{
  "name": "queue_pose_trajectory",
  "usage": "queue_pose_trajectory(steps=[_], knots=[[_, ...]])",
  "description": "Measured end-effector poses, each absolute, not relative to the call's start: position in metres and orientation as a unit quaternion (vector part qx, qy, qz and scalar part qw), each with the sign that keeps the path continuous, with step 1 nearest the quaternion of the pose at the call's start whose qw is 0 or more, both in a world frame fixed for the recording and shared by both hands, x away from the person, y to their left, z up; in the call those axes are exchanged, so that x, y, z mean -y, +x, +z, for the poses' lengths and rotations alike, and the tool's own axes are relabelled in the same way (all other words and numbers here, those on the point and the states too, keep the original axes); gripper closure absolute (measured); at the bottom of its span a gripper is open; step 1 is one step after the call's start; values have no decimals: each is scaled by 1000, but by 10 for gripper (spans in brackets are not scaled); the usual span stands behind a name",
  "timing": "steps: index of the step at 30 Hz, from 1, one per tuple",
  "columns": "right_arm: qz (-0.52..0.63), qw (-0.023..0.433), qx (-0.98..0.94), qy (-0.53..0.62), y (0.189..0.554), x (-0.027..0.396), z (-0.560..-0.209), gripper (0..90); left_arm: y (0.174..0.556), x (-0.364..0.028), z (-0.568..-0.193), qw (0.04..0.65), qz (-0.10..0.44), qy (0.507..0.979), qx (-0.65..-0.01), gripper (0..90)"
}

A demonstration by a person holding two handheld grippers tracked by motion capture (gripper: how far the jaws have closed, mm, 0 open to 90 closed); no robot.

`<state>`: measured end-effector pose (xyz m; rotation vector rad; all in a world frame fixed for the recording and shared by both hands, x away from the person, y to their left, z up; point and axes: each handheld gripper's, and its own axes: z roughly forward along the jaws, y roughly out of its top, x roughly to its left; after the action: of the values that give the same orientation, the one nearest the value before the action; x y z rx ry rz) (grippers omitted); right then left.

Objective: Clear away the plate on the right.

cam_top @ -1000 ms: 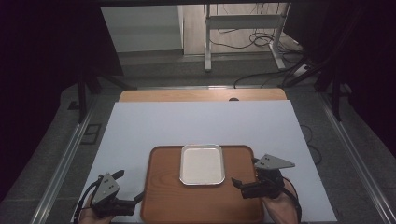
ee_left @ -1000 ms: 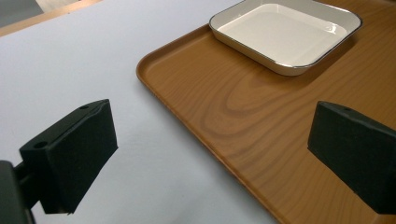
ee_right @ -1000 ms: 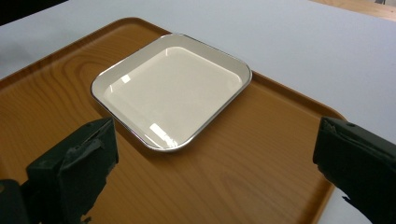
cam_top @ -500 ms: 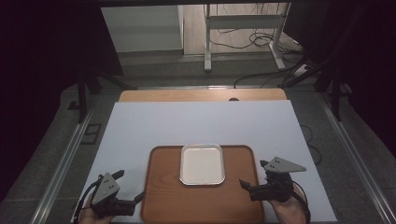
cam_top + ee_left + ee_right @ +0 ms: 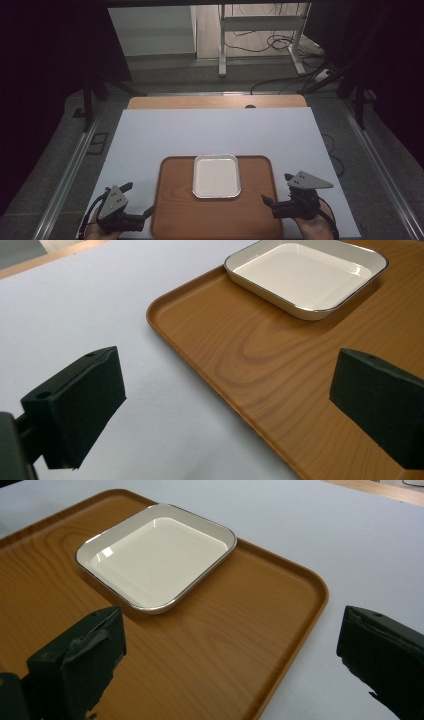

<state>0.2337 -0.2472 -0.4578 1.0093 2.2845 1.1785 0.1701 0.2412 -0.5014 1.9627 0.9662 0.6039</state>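
High view has the wooden tray [image 5: 215, 210] sitting at the near edge of the table, right between the two grippers, with a white dish [image 5: 216, 176] parked on its far half, up against the tray's far rim. The tray is a rounded rectangle, warm brown with visible wood grain and a low raised lip all the way round. The dish is squarish with soft corners, glossy cream inside, and a thin dark line around its rim; it's shallow and has nothing in it.

Both sit on a pale, matte white sheet [image 5: 210, 132] that covers most of the table; a strip of bare wooden tabletop [image 5: 190, 102] peeks out at the far end.

Left gripper [image 5: 135, 207] hovers at the tray's near-left corner, jaws spread wide with nothing between them. In the left gripper view one black pad hangs over the white sheet and the other over the tray, so it straddles the tray's left rim. Right gripper [image 5: 276, 192] does the mirror thing at the near-right corner: jaws wide apart, holding nothing, one pad over the tray and one over the sheet.

Room-wise, the whole far half of the sheet is bare, and there's a bare strip on either side of the tray. The near half of the tray itself is bare wood too.
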Motion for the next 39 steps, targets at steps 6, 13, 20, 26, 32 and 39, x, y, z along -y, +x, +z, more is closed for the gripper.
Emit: queue_pose_trajectory(steps=[6, 13, 20, 26, 32, 39], knots=[[414, 200, -810, 364, 230, 252, -455, 0, 169, -242, -502, 423, 241, 782, -389, 12], [412, 214, -804, 372, 224, 259, -452, 0, 168, -243, -502, 423, 242, 781, -392, 12], [410, 223, -797, 383, 219, 268, -451, 0, 168, -243, -502, 422, 242, 780, -392, 12], [405, 229, -796, 386, 214, 274, -451, 0, 168, -243, -502, 422, 242, 781, -392, 12], [401, 235, -795, 389, 211, 278, -451, 0, 168, -243, -502, 422, 242, 780, -392, 12], [399, 239, -789, 401, 206, 287, -452, 0, 168, -243, -501, 423, 243, 780, -393, 11]])
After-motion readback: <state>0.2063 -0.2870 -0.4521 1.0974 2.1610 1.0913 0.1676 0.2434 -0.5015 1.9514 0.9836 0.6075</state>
